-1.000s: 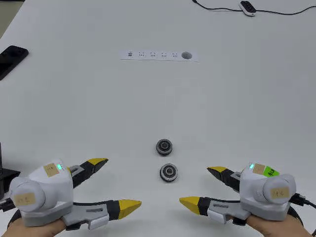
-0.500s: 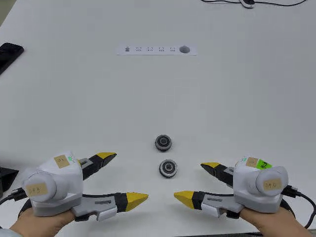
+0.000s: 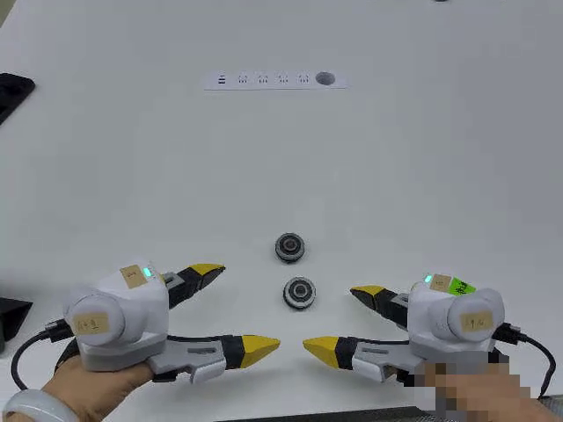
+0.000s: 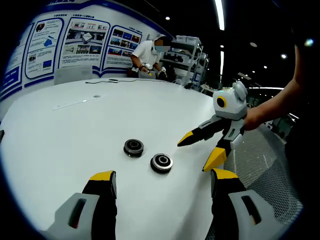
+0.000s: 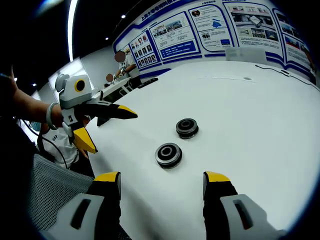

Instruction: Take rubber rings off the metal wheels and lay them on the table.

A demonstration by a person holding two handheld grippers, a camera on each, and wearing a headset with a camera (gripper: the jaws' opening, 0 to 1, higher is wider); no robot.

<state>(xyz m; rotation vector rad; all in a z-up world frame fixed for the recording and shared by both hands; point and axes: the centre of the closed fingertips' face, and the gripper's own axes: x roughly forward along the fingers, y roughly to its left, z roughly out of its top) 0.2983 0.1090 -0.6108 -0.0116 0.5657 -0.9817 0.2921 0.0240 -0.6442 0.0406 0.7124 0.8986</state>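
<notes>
Jaws of my left gripper [image 3: 237,308] and right gripper [image 3: 339,318] stand wide apart, empty, and over the last second have drawn in from both sides toward the lower wheel [image 3: 300,293]. The upper wheel [image 3: 289,247] lies just above it, at lower middle of the surface [image 3: 396,176]. I judge this the approach, with no ring off yet. The rings are too small to tell from the metal.

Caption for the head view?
Open left gripper and open right gripper flank the near wheel, far wheel beyond, on the table.

White table [image 3: 422,176], near wheel [image 3: 300,293], far wheel [image 3: 289,247] (apart), pwr strip [image 3: 273,80]
</notes>
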